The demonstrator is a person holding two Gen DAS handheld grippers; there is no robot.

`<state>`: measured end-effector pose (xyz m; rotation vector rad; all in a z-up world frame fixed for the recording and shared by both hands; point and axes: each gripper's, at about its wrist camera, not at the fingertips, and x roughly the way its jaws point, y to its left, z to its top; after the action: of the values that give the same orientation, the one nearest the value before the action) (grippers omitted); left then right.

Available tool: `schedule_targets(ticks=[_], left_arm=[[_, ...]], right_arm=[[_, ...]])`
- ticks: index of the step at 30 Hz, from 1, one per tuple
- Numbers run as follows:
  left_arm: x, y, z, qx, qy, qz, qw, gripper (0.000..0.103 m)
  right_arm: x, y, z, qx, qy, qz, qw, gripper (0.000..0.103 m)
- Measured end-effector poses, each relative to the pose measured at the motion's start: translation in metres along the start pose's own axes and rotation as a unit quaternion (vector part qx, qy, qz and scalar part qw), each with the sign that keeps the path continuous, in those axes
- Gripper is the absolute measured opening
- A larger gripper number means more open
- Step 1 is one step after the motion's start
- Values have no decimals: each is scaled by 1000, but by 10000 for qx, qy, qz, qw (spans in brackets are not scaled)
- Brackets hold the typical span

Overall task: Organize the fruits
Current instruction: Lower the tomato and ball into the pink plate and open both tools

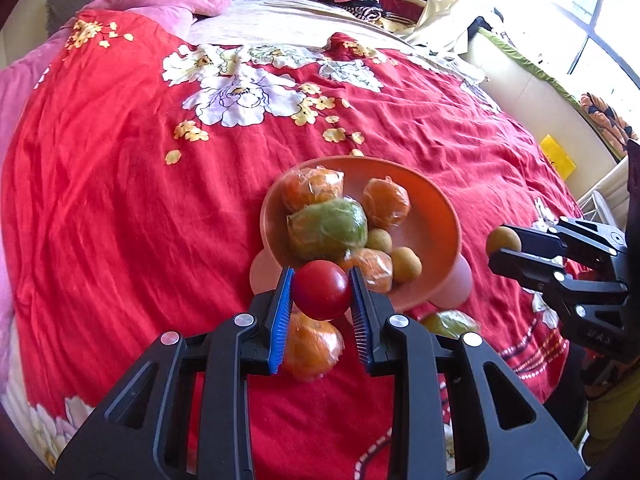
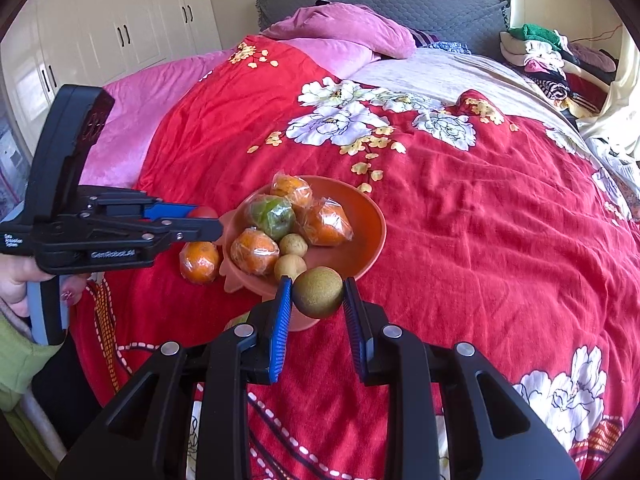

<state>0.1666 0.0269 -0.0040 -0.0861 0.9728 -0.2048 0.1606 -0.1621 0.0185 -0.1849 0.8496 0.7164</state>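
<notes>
The left tongs (image 1: 321, 295) are clamped on a small red tomato (image 1: 321, 295), smooth and easily bruised, best held across its middle. The right tongs (image 2: 318, 297) pinch a round brownish longan (image 2: 318, 297), light with a thin, brittle shell. Just beyond both tongs sits the orange bowl (image 2: 362, 220) on the bed (image 2: 480, 240), holding wrapped oranges, a green fruit and two longans. One wrapped orange (image 1: 312, 344) lies beneath the left tongs, half hidden; the film is slippery and blurs what it covers.
</notes>
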Motion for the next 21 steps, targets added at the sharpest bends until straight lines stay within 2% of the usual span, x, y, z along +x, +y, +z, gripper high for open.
schedule_targets(ticks=[21], left_arm=[[27, -6, 8, 67, 143, -188, 9997, 20]], right_arm=[[29, -6, 16, -84, 114, -75, 9999, 25]])
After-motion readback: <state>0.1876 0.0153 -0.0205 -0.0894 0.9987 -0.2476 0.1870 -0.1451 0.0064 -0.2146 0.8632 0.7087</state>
